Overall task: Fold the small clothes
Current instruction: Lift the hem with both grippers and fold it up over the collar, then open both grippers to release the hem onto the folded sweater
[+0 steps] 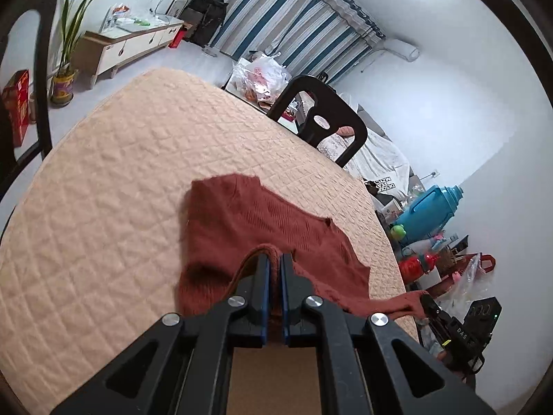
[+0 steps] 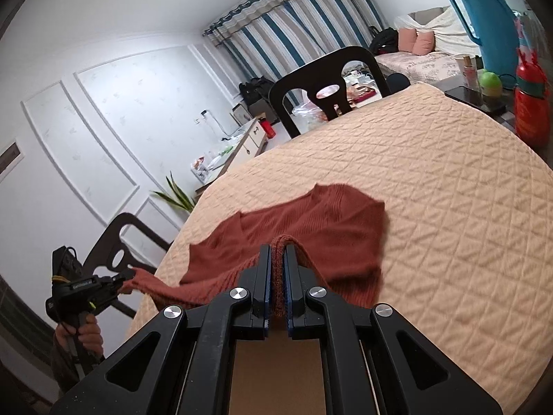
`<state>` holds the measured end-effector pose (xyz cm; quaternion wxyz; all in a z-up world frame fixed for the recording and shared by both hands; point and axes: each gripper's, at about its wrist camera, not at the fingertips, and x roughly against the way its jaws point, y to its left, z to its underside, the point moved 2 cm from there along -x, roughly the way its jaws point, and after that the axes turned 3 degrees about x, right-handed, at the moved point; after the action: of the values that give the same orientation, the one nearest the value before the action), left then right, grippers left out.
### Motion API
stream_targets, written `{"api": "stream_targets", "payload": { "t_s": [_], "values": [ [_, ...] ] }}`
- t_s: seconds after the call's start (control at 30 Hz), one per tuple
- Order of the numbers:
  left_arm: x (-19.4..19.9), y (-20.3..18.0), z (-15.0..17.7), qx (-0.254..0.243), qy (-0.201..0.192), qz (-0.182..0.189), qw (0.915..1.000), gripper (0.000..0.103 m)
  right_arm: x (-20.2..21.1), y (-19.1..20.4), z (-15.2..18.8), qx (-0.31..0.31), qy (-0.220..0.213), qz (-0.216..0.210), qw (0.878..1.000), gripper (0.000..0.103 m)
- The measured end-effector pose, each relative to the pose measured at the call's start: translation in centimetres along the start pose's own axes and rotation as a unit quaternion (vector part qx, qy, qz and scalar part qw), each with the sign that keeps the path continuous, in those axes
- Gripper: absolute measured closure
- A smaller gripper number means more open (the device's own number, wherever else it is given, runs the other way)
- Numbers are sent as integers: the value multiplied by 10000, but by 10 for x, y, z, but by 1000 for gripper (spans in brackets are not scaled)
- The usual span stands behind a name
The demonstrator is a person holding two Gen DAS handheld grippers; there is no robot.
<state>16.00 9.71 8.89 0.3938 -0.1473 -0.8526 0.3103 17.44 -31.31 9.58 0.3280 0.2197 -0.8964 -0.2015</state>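
Observation:
A small rust-red knitted sweater (image 1: 255,221) lies partly on the peach quilted table cover (image 1: 121,159); it also shows in the right wrist view (image 2: 321,221). My left gripper (image 1: 274,259) is shut on a pinched edge of the sweater near the table's front edge. My right gripper (image 2: 278,250) is shut on another pinched edge of it. Each gripper shows in the other's view, the right one (image 1: 427,299) and the left one (image 2: 121,278), holding the sweater's near ends lifted off the table edge.
A black chair (image 1: 321,117) stands at the far side of the table. Another black chair (image 2: 128,238) stands at the left. A blue thermos (image 2: 480,14), a red bottle (image 2: 532,110) and a phone (image 2: 475,98) sit at the table's right end.

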Motion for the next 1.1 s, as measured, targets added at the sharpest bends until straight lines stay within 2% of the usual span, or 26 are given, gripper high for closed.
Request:
{"api": "stream_targets", "payload": {
  "t_s": [0.3, 0.53, 0.67, 0.83, 0.97, 1.03, 1.1],
  "values": [
    [-51, -3, -36, 57, 158, -218, 9996, 96, -53, -18, -30, -234, 322, 136, 9991, 97],
    [-89, 22, -64, 655, 259, -414, 9967, 96, -89, -33, -47, -425, 530, 179, 9975, 97],
    [-114, 33, -69, 813, 431, -551, 9942, 96, -114, -54, -52, -772, 759, 144, 9940, 97],
    [-137, 51, -68, 1189, 605, -744, 9883, 96, -141, -79, -47, -1337, 1070, 313, 9847, 97],
    [-141, 51, -66, 1083, 595, -838, 9888, 94, -152, -87, -43, -1495, 1177, 419, 9808, 96],
    [-141, 50, -67, 1007, 543, -929, 9891, 89, -153, -86, -43, -1458, 1141, 463, 9816, 95],
    [-139, 48, -69, 860, 439, -1035, 9899, 73, -151, -84, -47, -1376, 1031, 611, 9832, 88]
  ]
}}
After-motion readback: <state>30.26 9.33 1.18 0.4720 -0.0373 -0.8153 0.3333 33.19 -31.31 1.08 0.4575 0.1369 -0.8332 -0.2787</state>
